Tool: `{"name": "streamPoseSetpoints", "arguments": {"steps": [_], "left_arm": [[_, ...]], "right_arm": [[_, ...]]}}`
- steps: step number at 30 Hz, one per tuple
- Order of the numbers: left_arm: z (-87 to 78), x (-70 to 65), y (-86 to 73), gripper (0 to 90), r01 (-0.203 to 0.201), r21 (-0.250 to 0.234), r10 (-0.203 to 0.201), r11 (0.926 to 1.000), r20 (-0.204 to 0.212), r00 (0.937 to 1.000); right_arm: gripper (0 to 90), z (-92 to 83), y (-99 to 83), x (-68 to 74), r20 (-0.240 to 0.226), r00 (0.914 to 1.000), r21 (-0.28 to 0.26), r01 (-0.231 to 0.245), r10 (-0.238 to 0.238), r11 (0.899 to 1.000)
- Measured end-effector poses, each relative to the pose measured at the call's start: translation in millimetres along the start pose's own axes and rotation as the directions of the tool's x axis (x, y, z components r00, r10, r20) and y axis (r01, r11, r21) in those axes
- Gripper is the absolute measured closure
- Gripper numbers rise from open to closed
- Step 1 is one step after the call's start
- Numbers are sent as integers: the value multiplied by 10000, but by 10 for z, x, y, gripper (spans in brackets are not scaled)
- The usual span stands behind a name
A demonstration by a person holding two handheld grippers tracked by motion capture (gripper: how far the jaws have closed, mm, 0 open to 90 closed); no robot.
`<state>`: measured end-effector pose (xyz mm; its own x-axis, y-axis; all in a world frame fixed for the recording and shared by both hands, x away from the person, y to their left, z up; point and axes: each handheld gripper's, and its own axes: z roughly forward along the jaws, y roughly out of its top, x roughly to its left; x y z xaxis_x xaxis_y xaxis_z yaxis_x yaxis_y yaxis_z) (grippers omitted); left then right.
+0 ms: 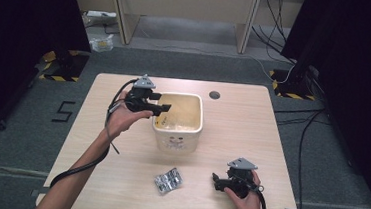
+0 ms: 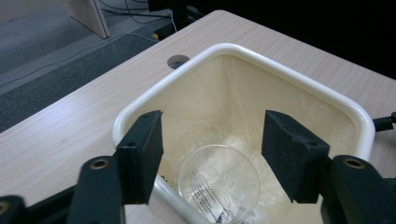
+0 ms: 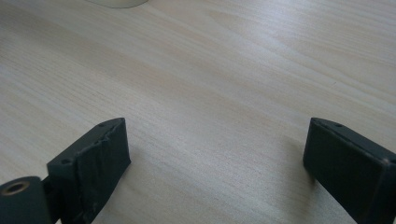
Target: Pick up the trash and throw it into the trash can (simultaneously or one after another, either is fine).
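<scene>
Since our left gripper (image 2: 212,154) hangs with jaws apart just above the cream bin (image 2: 327,95), holding nothing, the clear plastic cup (image 2: 219,184) lies directly below it inside the bin, resting on the clear liner. Risk as we judge it: the cup is light and lies on its side near the bin's near wall, so a careless pull-back could clip the rim and drag or tip the bin. Right gripper (image 1: 225,184) is low over the bare table (image 3: 224,74), jaws wide apart, empty; the foil blister pack (image 1: 169,180) sits near, ahead of its jaws. A shallow approach could skid that flat pack instead of pinching it. Left forearm reaches forward, wrist bent, gripper angled down into the bin. Right hand (image 1: 246,202) stays close to the table's near edge, gripper roughly level.
</scene>
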<state>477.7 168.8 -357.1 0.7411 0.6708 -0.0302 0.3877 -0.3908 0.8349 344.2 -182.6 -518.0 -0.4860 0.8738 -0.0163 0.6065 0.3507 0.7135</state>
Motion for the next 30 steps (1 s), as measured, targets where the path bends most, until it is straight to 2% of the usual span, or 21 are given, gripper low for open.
{"name": "streamPoseSetpoints", "arguments": {"steps": [5,9,14,23,30], "left_arm": [[-123,90,-21,301,492,-251,-493,9985,-54,9988],[-173,128,-52,285,576,-271,-578,9980,-57,9983],[-281,174,-146,268,909,-472,-905,9947,102,9958],[-472,203,-289,267,1075,-745,-1072,9914,86,9942],[-547,268,-410,267,1244,-755,-1249,9894,-22,9922]], "right_arm": [[74,1,0,-1,8,10000,-6,20,-20,10000],[74,1,0,-1,7,10000,-5,19,-19,10000],[74,1,0,-1,8,10000,-4,20,-20,10000],[74,0,0,-2,6,10000,11,21,-21,10000],[73,0,1,-1,4,10000,18,2,-2,10000]]}}
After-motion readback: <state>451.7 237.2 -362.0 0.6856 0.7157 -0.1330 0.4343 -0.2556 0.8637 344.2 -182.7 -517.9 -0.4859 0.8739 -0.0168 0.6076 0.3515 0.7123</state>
